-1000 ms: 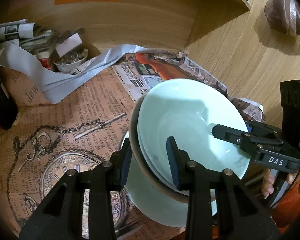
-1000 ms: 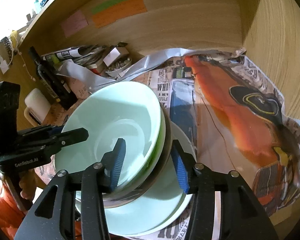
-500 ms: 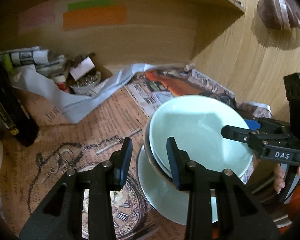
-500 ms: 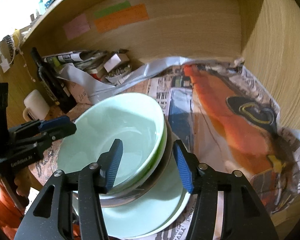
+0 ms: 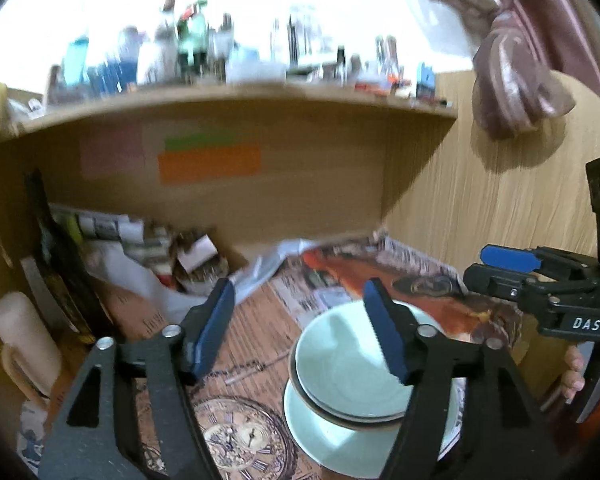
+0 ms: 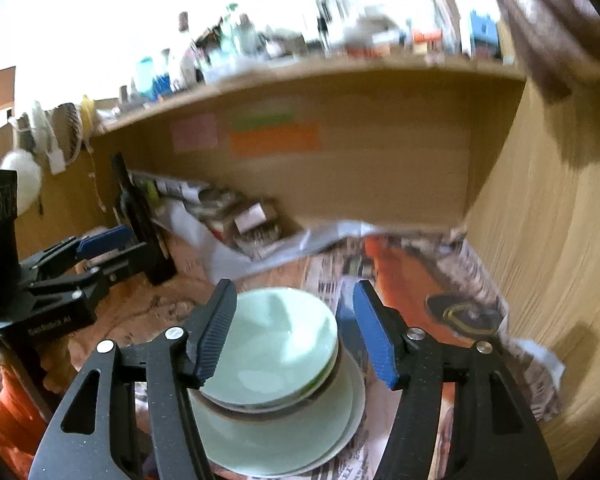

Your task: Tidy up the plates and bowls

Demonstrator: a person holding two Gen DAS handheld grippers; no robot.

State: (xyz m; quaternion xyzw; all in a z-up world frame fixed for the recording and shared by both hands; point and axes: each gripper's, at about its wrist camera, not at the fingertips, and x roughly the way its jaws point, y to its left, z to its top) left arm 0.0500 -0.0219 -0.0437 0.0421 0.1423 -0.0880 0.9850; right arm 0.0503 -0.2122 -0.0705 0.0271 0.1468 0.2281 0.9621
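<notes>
You are holding both black tongs released, ribbed blue pads spread wide, gripping nothing: left tongs (image 5: 302, 330), right tongs (image 6: 294, 330). The glossy pale-green ceramic bowl (image 6: 274, 354) is nesting in a dark-rimmed bowl (image 5: 340, 414), both sitting on stacked pale-green round plates (image 6: 284, 446). The stack is resting on the crinkled newspaper-covered surface (image 5: 256, 320), below both tongs and near the wood-grain side wall (image 6: 548, 240).

Blurred beyond reading: bottles (image 5: 188, 48) on the shelf far above the left gripper (image 5: 300, 332). Smeared too, the clutter (image 6: 236, 216) ahead-left of the right gripper (image 6: 294, 330). Plate (image 6: 276, 452) partly hidden under stacked bowls (image 6: 276, 344), near edge lost behind black fingers (image 6: 172, 396).
</notes>
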